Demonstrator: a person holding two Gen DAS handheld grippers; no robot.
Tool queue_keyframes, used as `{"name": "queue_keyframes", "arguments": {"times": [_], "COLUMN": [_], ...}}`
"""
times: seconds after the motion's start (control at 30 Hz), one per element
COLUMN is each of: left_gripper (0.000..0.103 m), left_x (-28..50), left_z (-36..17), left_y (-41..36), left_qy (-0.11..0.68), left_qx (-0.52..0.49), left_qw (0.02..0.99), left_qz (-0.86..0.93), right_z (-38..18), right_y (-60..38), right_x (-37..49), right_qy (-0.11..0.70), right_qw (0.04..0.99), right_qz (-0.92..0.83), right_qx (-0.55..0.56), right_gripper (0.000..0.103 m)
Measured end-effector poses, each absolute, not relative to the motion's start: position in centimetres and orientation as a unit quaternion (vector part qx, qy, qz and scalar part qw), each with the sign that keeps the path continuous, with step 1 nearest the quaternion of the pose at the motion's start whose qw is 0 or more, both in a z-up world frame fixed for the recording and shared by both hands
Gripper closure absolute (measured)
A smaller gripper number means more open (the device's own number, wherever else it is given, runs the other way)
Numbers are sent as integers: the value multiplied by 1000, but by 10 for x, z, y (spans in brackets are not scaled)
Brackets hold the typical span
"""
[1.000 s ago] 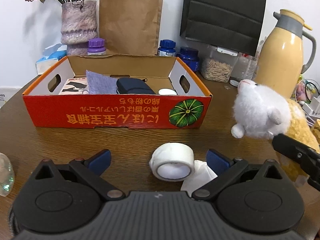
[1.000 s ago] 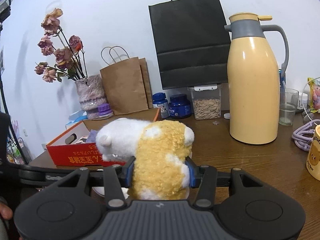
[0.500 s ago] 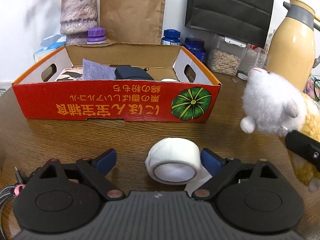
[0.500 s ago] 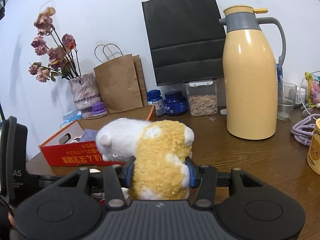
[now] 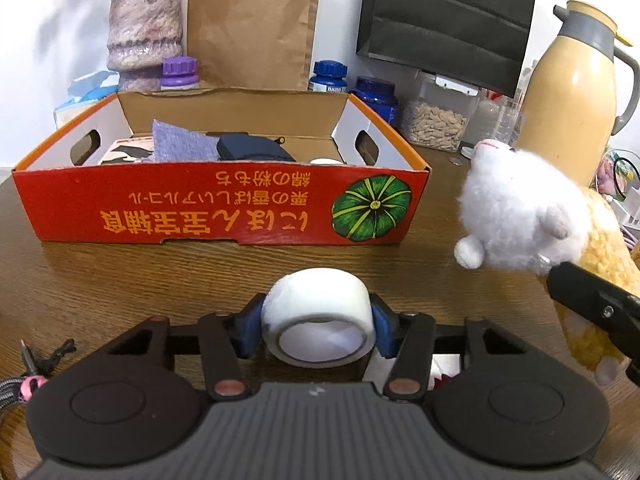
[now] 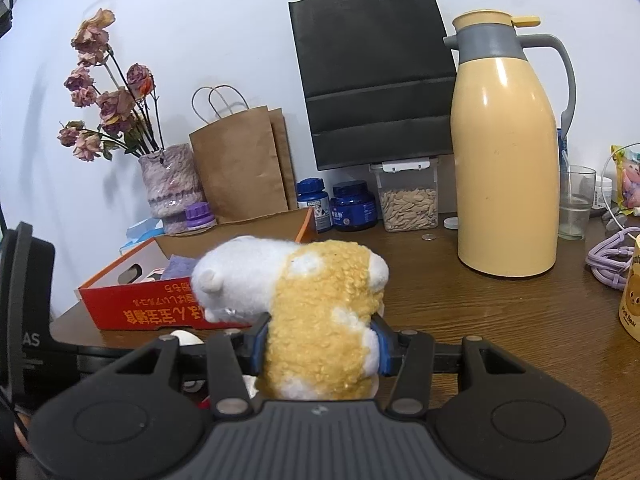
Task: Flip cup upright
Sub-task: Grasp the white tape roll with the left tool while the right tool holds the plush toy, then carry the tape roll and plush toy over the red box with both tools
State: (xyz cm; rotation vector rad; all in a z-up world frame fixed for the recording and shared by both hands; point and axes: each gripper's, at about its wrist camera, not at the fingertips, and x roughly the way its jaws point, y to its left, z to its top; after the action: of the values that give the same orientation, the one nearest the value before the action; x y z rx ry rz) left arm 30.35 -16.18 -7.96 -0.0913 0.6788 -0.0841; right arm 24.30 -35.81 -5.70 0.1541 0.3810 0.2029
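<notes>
Cup (image 5: 318, 312), white, lying on its side on the wooden tabletop (image 5: 120, 280), directly between the jaws of the left gripper (image 5: 316, 322). Long axis running along the fingers, one round end facing back toward the camera; mouth or base, hard to tell. Left jaws closing, blue pads (image 5: 250, 322) already touching the cup's curved sides, one on each flank. Left hand plainly the nearer one, and by the look of it the one to do the flip. Likely to need a lift and a tip so that the axis ends up vertical, with a light grip, since thin round walls may squash or slip. Bare wood ahead of the cup up to the red cardboard box (image 5: 200, 212), which stands well apart and leaves room to rotate and set down. To the right, plush toy (image 5: 520, 220), white and yellow, near the cup but not touching it, clenched in the jaws of the right gripper (image 6: 320, 340) and held above the tabletop. Farther right, yellow thermos jug (image 6: 504, 160), well apart. Tighter room on the right side, so safer to tip forward or leftward.
</notes>
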Motion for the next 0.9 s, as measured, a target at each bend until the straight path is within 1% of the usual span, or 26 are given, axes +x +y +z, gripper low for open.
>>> {"name": "queue_keyframes", "arguments": {"times": [0.43, 0.9], "left_gripper": [49, 49], "left_x": [289, 271], "left_z": [-64, -41], "left_y": [-143, -94], "left_qy": [305, 274], "left_qx": [-51, -77], "left_qw": [950, 958], "left_qz": [-35, -9], "right_z": [-56, -47], "right_y": [-344, -311], "right_x": [240, 242], "right_qy": [176, 163], "right_qw": [977, 980], "right_qz": [93, 81], "right_qx": [81, 77], "right_gripper": [55, 55]}}
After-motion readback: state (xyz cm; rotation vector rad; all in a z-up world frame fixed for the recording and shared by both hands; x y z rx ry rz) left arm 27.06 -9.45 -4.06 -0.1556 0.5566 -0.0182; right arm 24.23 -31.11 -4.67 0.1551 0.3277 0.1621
